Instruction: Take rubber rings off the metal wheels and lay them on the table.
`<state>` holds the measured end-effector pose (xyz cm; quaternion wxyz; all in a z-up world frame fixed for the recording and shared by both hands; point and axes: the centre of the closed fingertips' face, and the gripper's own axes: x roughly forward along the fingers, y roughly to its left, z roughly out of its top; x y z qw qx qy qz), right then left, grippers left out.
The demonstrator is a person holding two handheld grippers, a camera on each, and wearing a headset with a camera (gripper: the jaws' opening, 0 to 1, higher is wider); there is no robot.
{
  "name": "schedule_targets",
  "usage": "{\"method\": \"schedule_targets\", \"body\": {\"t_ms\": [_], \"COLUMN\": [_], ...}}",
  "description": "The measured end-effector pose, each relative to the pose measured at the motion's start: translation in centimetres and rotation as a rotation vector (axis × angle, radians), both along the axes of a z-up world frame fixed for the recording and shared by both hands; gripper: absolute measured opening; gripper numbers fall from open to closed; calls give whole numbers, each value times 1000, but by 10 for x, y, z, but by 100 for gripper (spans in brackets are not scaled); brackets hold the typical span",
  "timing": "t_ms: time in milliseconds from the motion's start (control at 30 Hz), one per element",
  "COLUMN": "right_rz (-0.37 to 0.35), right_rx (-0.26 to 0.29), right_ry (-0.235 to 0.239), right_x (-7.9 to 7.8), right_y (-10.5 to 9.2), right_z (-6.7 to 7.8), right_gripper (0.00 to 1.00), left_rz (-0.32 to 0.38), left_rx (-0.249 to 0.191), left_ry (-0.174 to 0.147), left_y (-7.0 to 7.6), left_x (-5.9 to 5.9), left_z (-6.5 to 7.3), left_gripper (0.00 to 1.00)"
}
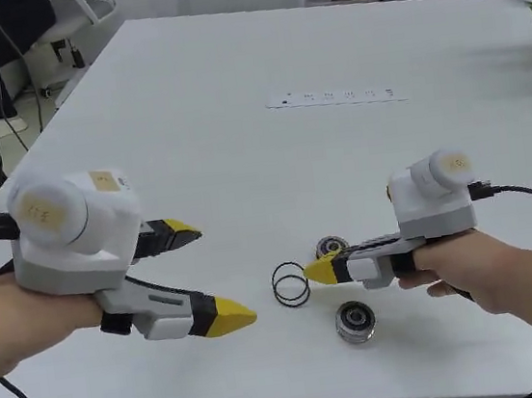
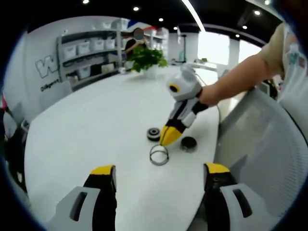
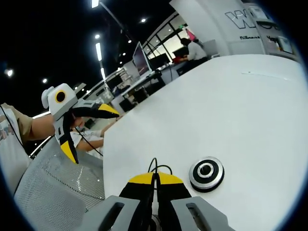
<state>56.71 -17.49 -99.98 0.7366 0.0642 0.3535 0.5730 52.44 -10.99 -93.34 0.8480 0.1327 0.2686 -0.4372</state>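
**Rings are light and floppy: nip a strand, pin the wheel**

The rubber rings (image 1: 291, 284) lie loose on the desk (image 1: 236, 115), apparently two thin black loops overlapping. My read:
- They're near weightless, soft and tacky.
- They'll stretch, snap back, and may cling to a jaw.
- Best hold is one strand at the outer edge, not across the loop.

The far metal wheel (image 1: 331, 246) and near metal wheel (image 1: 356, 321) sit just beside the rings.
- They're likely dense, hard and slick, so they'll skid or roll if nudged.
- Clamp across the rim to steady one while peeling.
- Can't tell if either still wears a ring.

The right hand-held gripper (image 1: 316, 271) has its jaws closed together, tip at the rings' edge. I can't tell if a strand is nipped.

The left hand-held gripper (image 1: 215, 271) is spread wide and holds nothing, off to the rings' left.
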Motion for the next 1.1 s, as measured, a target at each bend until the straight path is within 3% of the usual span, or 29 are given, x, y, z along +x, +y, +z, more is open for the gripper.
{"method": "schedule_targets", "body": {"t_ms": [500, 1100], "right_rz": [-1, 35], "right_rx": [-35, -61], "right_ry": [0, -34], "right_x": [-6, -12], "right_y": [2, -2], "right_z": [-6, -4], "right_gripper": [0, 22], "left_rz": [1, -13], "left_rx": [21, 36], "left_ry": [16, 39], "left_y": [4, 2], "left_x": [-4, -6], "left_z": [-7, -9], "left_gripper": [75, 75]}}
